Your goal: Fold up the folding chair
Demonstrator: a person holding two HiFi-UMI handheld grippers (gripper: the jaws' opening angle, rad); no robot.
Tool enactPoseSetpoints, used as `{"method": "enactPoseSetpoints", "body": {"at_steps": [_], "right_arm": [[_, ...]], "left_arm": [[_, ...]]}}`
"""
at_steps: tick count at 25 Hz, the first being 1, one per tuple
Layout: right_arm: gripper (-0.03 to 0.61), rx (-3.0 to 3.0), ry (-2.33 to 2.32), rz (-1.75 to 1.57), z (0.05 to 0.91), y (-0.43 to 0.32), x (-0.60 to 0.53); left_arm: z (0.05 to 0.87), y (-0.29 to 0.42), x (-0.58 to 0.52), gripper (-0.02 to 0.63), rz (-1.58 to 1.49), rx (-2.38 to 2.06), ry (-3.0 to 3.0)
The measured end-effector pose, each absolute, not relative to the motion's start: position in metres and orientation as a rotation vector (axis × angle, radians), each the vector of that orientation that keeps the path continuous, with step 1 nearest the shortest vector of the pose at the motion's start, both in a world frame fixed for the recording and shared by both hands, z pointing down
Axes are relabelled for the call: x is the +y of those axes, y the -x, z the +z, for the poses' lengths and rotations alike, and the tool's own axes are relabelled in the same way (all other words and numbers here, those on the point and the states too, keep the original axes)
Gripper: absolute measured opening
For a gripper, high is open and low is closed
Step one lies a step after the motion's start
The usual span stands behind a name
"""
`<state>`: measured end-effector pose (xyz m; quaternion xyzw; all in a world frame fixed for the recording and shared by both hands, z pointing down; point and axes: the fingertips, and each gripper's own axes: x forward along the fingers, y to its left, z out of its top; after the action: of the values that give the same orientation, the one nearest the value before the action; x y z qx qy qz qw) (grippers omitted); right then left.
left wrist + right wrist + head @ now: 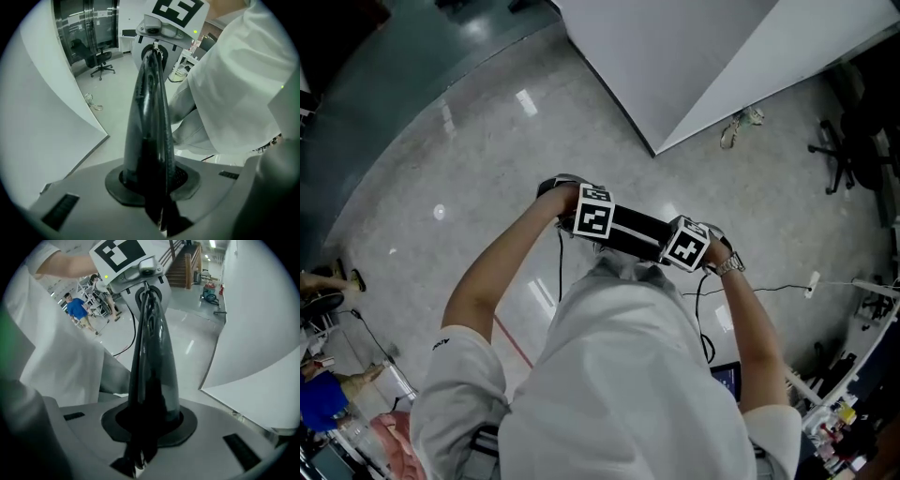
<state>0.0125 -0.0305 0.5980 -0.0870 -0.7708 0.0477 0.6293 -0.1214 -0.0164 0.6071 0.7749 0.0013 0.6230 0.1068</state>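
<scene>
The folding chair shows only as a black edge [636, 232] running between my two grippers in the head view; the rest is hidden under the person's white shirt. My left gripper [581, 214] is at that edge's left end and my right gripper [689, 246] at its right end, both pointing steeply down. In the left gripper view the jaws [152, 185] are shut on the black chair edge [151, 122], which runs away to the right gripper's marker cube [180, 9]. The right gripper [147, 423] is likewise shut on the chair edge [152, 357].
A large white panel [703, 56] stands ahead on the grey floor. A black office chair [853, 150] is at the far right. Cables [769, 291] trail over the floor, and benches with clutter [853, 394] are at lower right. A person in blue [75, 308] stands behind.
</scene>
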Motion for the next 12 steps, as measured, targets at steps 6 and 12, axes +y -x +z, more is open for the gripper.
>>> {"method": "enactPoseSetpoints", "body": {"at_steps": [6,12], "right_arm": [[0.071,-1.777,0.190,0.115,0.597,-0.011,-0.046],[0.071,-1.794,0.156,0.133,0.598,0.006,-0.064]], "left_arm": [[0.608,0.122,-0.031,0.084,1.832,0.010,-2.281],[0.609,0.139,-0.056,0.086,1.867,0.000,-2.263]]}}
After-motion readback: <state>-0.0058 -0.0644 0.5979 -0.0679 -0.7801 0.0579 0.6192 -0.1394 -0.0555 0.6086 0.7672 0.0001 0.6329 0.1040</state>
